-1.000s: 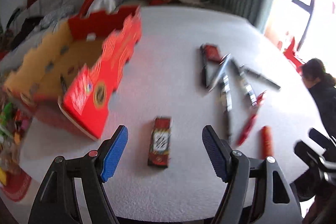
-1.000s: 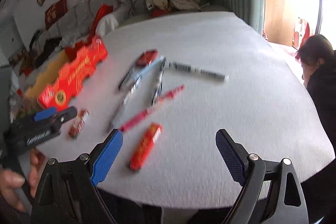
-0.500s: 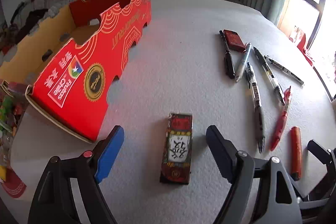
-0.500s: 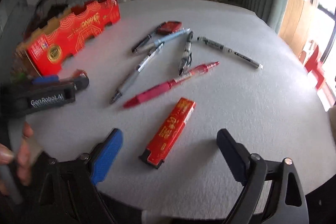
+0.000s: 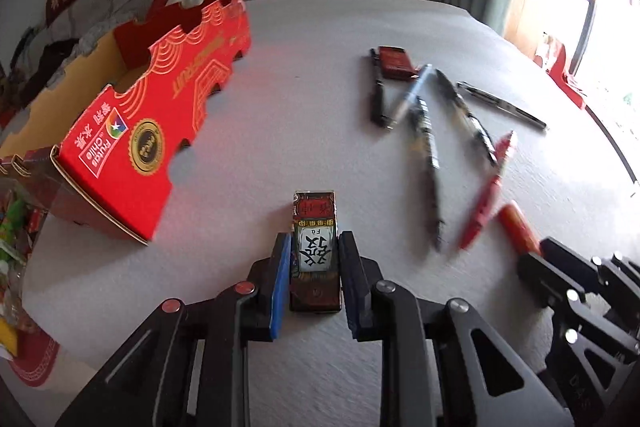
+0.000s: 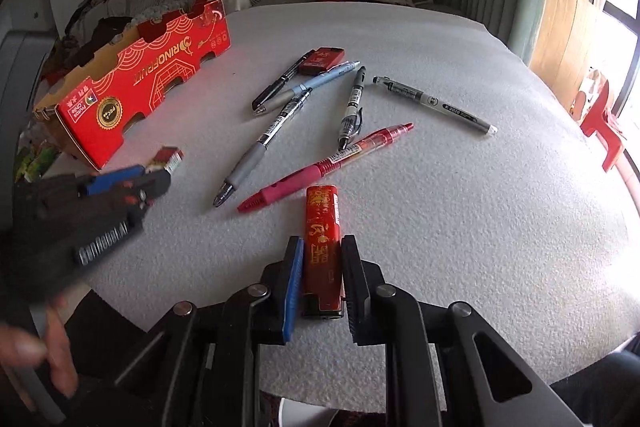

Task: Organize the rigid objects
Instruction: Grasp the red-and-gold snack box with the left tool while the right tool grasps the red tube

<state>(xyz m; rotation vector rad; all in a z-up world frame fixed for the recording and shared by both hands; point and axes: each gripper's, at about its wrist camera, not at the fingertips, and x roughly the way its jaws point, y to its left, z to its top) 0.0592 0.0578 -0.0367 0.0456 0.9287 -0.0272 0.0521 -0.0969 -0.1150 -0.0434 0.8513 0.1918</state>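
Now the left hand-held gripper [image 5: 314, 267] clamps a dark patterned lighter [image 5: 315, 251] on the white counter [image 5: 280, 115] while the right hand-held gripper [image 6: 322, 273] grips a red lighter [image 6: 322, 243] beside the pens [image 6: 326, 163].

Bare table [image 6: 460, 227] right of pens [image 6: 304, 131]; red box [image 5: 152, 131] blocks far left; open strip between box and pens.

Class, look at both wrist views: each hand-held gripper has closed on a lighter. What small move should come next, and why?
Probably lift both straight up. The left hand-held gripper is shut on the dark lighter and the right hand-held gripper on the red lighter, yet both seem to lie on the table; the red box sits open to the left.
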